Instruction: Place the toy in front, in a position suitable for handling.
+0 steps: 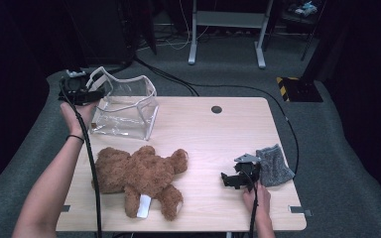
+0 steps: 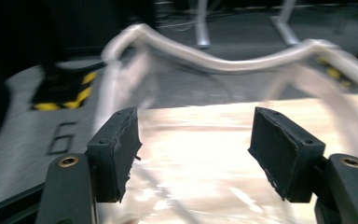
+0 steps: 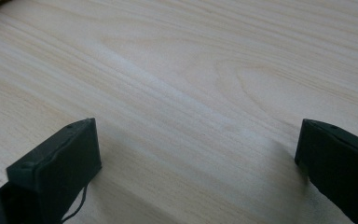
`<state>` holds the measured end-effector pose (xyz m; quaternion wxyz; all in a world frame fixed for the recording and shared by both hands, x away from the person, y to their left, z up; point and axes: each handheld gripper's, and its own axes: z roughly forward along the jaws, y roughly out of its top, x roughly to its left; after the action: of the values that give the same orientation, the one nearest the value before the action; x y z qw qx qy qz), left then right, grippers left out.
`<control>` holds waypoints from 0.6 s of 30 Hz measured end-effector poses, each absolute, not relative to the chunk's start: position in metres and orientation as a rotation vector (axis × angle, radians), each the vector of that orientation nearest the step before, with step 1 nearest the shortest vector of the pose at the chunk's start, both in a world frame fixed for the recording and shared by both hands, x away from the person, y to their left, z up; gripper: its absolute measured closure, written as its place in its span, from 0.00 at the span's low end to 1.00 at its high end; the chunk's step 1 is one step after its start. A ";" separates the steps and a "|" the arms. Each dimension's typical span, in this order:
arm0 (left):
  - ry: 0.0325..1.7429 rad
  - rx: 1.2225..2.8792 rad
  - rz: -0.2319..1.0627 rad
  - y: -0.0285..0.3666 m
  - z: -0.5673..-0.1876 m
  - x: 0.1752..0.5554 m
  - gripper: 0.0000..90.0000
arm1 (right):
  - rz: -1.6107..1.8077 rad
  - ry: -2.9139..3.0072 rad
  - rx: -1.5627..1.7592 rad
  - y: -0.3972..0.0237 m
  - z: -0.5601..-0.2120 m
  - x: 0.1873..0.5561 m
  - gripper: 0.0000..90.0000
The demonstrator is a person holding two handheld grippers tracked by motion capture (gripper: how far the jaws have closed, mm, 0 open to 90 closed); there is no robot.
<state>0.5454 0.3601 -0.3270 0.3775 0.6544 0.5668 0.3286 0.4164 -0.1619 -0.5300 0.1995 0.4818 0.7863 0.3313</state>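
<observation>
The left tool (image 1: 96, 94), jaws spread and empty, sits just beside the clear plastic white-trimmed pouch (image 1: 126, 106), its rim straight ahead.

I see the clear plastic pouch (image 1: 125, 106) with white piping standing open-mouthed at the table's far left, its rim sagging in a wavy line. Just near of it, the brown teddy bear (image 1: 139, 177) sprawls on its side.

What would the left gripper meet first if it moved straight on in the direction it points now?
Most likely the clear bag: the open left gripper faces its transparent wall, with the white-trimmed rim behind. The picture is blurred, so the gap between them is unclear.
</observation>
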 end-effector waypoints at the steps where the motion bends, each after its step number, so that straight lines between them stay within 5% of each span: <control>1: 1.424 1.693 0.823 0.352 -0.326 0.543 0.35 | 0.927 2.198 1.346 -0.162 -0.530 0.416 0.00; 15: 1.196 1.908 0.745 0.266 -0.338 0.537 0.32 | 0.927 2.187 1.358 -0.161 -0.530 0.416 0.00; 18: 1.204 1.964 0.746 0.260 -0.345 0.544 0.39 | 0.927 2.188 1.357 -0.161 -0.530 0.416 0.00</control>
<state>0.5439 0.2601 -0.3455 0.3522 0.7592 0.4652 0.2885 0.4156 -0.1610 -0.5301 0.2011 0.4859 0.7832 0.3317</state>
